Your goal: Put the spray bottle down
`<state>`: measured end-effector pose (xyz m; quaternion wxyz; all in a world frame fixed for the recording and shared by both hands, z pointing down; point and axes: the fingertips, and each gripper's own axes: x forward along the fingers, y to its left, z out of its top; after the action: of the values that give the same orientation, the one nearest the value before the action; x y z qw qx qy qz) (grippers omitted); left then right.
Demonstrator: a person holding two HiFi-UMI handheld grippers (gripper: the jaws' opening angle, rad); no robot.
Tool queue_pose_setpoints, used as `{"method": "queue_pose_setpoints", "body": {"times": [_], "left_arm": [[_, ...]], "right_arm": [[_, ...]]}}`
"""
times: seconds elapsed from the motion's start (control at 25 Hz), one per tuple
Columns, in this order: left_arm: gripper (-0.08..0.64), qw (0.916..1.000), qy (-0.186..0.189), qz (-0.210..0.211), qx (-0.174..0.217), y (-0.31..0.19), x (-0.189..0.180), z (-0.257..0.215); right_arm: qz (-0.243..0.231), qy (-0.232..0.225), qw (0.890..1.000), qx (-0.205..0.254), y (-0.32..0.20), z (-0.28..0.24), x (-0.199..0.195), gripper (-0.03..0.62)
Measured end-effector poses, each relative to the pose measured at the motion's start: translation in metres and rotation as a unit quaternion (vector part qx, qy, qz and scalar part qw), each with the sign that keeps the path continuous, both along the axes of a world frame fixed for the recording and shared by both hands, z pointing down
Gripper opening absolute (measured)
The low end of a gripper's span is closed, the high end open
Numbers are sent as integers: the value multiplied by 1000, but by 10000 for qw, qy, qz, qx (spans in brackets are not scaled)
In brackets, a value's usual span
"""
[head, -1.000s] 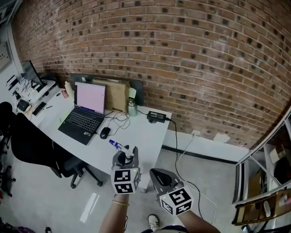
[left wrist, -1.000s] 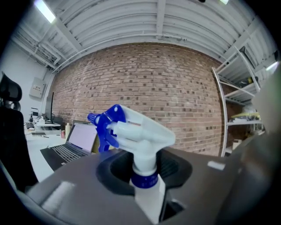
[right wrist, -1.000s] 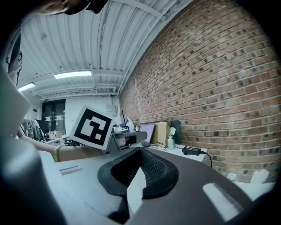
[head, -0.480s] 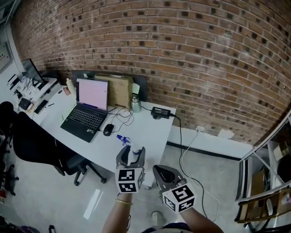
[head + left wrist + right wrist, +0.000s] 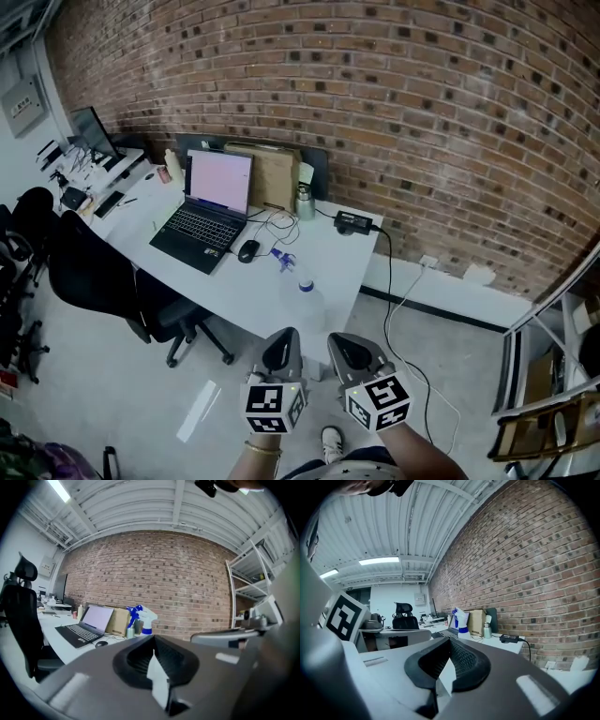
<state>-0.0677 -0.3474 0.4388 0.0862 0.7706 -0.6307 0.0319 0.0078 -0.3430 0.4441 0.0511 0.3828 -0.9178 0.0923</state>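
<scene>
The spray bottle (image 5: 302, 296), clear with a blue trigger head, stands upright on the white desk (image 5: 244, 300) near its front right corner. Nothing holds it. My left gripper (image 5: 283, 339) hangs low in the head view, back from the desk edge, with its jaws shut and empty. Beside it on the right, my right gripper (image 5: 345, 347) is also shut and empty. The left gripper view shows the spray bottle (image 5: 142, 619) ahead, beyond the left gripper (image 5: 152, 641). The right gripper view has the spray bottle (image 5: 461, 619) far ahead of the right gripper (image 5: 449, 645).
On the desk behind the bottle are an open laptop (image 5: 211, 202), a mouse (image 5: 247, 250), a cardboard box (image 5: 272, 176), a metal flask (image 5: 304, 202) and a power adapter (image 5: 354, 221). A black chair (image 5: 94, 281) stands at the left. A cable (image 5: 398, 314) runs across the floor.
The left gripper opened, let go of the spray bottle on the desk, drew back from it and shut. The right gripper also pulled back a little.
</scene>
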Motion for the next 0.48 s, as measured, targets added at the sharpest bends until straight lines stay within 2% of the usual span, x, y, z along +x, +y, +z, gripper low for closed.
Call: {"method": "queue_pose_setpoints", "body": {"times": [0.2,0.48], "left_arm": [[8,9998,78,-141,-128,50,-10,2],[6,9998,61,-170,-119,87,-17,-3]], "right_arm": [[-44,106,9999,89,35,2,-8,-2],[-69,181,9997,123,70,0,-17,-3]]}}
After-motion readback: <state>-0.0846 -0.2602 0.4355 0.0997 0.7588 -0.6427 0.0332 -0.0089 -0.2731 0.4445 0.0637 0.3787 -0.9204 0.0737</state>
